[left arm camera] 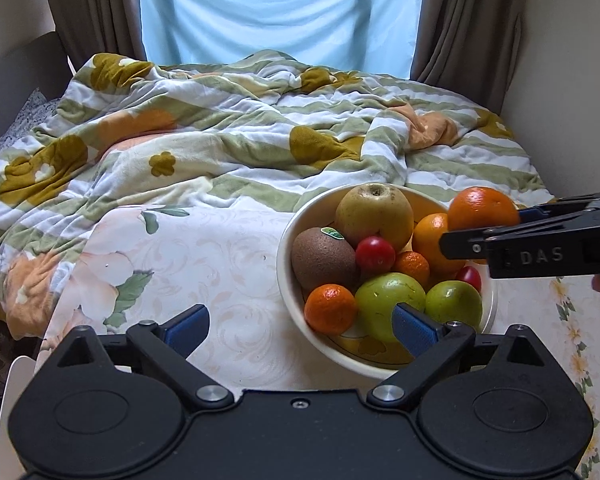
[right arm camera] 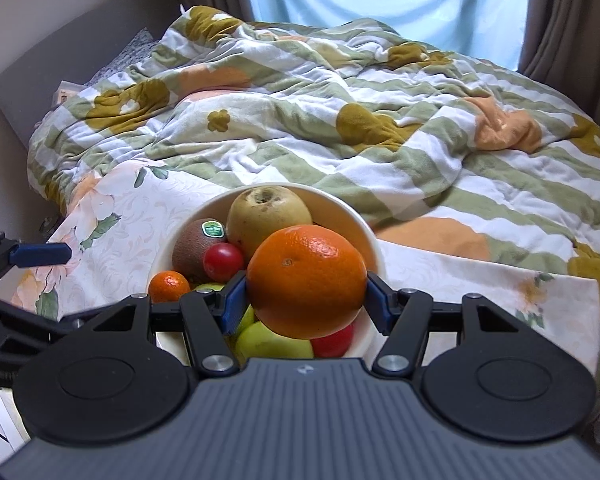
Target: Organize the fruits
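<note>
My right gripper (right arm camera: 306, 300) pinches a big orange (right arm camera: 306, 280), raised over the bowl (left arm camera: 288, 240) of fruit near the tabletop's right edge. My left gripper (left arm camera: 300, 330) hangs spread beside the bowl. Beyond, a rumpled blanket (left arm camera: 220, 132).

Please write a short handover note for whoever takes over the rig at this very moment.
Right gripper: fingers shut on a large orange, held above the bowl.
Left gripper: open, holding nothing, low at the bowl's near-left rim.
In the bowl: yellow pear, kiwi, two green apples, another orange, two small mandarins, two red tomatoes.
The bowl sits on a floral tablecloth beside the bed.
Done: the large orange is gripped. Whether it is going in or coming out cannot be told.
Left: set it down, then sort the remaining fruit.
</note>
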`<state>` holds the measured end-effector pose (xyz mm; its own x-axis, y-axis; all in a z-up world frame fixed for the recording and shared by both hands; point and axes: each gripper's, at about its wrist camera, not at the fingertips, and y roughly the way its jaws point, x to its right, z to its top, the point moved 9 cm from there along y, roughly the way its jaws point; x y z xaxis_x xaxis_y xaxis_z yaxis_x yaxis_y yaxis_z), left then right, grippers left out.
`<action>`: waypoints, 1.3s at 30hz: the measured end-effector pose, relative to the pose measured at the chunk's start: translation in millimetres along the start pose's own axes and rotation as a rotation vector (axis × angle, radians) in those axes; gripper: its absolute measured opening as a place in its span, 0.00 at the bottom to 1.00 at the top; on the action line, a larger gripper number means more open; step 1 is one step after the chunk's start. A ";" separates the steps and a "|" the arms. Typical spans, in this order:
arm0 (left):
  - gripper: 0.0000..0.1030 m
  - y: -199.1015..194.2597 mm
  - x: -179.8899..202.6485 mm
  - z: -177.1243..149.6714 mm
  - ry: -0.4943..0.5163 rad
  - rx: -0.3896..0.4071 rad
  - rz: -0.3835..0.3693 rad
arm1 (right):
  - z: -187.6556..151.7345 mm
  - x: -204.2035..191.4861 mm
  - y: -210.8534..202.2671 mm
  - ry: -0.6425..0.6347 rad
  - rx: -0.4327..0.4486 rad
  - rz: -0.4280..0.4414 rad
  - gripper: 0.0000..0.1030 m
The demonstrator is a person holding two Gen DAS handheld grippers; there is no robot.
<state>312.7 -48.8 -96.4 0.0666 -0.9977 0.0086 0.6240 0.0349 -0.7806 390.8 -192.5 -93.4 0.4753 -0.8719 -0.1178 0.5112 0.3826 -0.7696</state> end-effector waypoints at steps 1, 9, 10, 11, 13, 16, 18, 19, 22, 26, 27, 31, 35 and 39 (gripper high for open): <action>0.97 0.1 -0.4 -1.0 0.000 -0.001 0.005 | -0.2 -2.2 3.0 -0.007 -0.002 0.005 0.73; 0.97 4.6 -5.4 -5.0 -0.012 -0.012 0.026 | -2.9 -16.2 21.5 -0.051 -0.012 0.033 0.73; 0.97 5.7 -5.4 -6.0 -0.012 -0.016 0.025 | -2.8 -17.6 22.6 -0.058 -0.011 0.036 0.73; 0.97 6.5 -5.7 -6.7 -0.011 -0.018 0.025 | -2.9 -19.0 23.4 -0.065 -0.009 0.038 0.73; 0.97 6.3 -5.5 -7.9 -0.007 -0.017 0.024 | -3.2 -21.2 25.5 -0.077 -0.008 0.036 0.73; 0.97 4.3 -6.1 -9.8 -0.001 -0.016 0.021 | -3.6 -24.2 27.8 -0.096 0.001 0.025 0.74; 0.97 2.6 -7.7 -11.4 -0.001 -0.026 0.017 | -3.2 -27.1 26.6 -0.111 0.018 0.021 0.77; 0.97 0.6 -8.1 -11.3 -0.005 -0.026 0.015 | -2.3 -29.1 24.5 -0.118 0.025 0.023 0.80; 0.97 -11.0 -9.1 -10.4 -0.016 -0.007 0.004 | -0.2 -32.5 15.7 -0.133 0.033 -0.008 1.00; 0.97 -28.1 -10.1 -10.1 -0.012 0.017 -0.009 | -3.3 -31.6 -1.6 -0.095 0.039 -0.035 1.00; 0.97 -31.7 -10.9 -10.8 -0.012 0.019 -0.014 | -4.2 -31.5 -7.3 -0.086 0.043 -0.043 1.00; 0.97 -53.2 -14.2 -11.5 0.010 0.053 -0.037 | -5.2 -37.2 -38.2 -0.052 0.078 -0.079 1.00; 0.97 -81.4 -18.1 -11.0 0.028 0.100 -0.054 | -9.2 -48.2 -74.2 -0.010 0.119 -0.112 1.00; 0.97 -113.9 -19.9 -15.5 0.049 0.156 -0.071 | -18.6 -60.6 -112.2 0.037 0.159 -0.146 1.00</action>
<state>228.2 -33.9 -17.3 -0.0178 -0.9995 0.0272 0.7391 -0.0314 -0.6729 291.3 -188.3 -11.6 0.3626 -0.9312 -0.0378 0.6808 0.2923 -0.6716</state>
